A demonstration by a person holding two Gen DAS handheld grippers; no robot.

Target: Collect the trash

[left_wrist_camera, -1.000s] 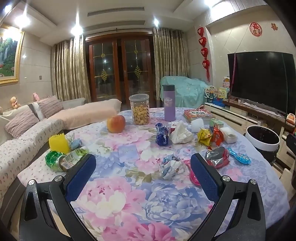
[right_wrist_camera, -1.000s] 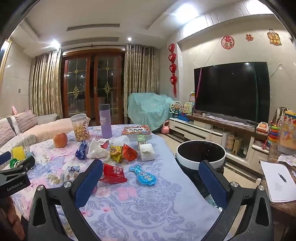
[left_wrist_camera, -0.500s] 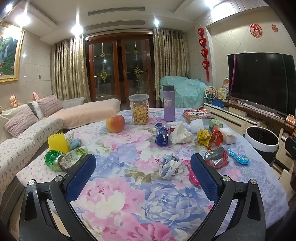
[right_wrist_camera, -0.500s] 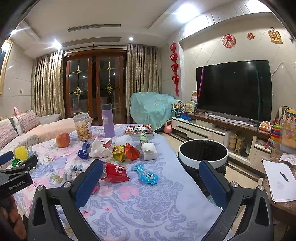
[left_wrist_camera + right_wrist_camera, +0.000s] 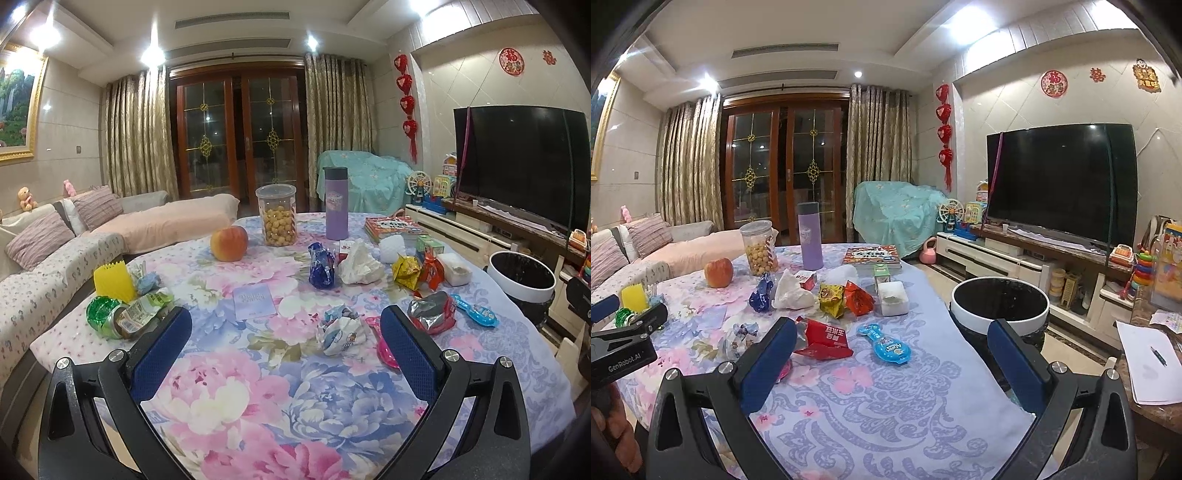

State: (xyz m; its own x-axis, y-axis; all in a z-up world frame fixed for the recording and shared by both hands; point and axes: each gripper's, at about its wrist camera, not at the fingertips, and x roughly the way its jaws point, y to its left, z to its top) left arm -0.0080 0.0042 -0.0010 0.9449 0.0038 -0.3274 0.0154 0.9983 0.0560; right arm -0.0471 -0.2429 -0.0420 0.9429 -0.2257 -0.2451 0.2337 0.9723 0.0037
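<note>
Wrappers lie scattered on the floral tablecloth (image 5: pixel 229 398): a crumpled white-blue wrapper (image 5: pixel 341 330), a red and silver bag (image 5: pixel 432 312), a blue wrapper (image 5: pixel 321 264), white tissue (image 5: pixel 360 264), yellow (image 5: pixel 406 269) and red (image 5: pixel 430 271) wrappers. The right wrist view shows the red bag (image 5: pixel 823 338) and a blue packet (image 5: pixel 888 343). A round bin (image 5: pixel 999 308) stands right of the table. My left gripper (image 5: pixel 284 339) is open and empty above the near table edge. My right gripper (image 5: pixel 892 354) is open and empty over the table's right part.
An apple (image 5: pixel 229 243), a snack jar (image 5: pixel 277 216), a purple bottle (image 5: pixel 336 203), a book (image 5: pixel 393 227) and a tissue box (image 5: pixel 456 269) stand further back. Green and yellow items (image 5: pixel 110 306) lie at the left edge. A sofa (image 5: pixel 55 266) is left, a TV (image 5: pixel 1060 184) right.
Both grippers have drifted slightly; the right view has shifted a little so the table objects sit lower and further right. Nothing was grasped.
</note>
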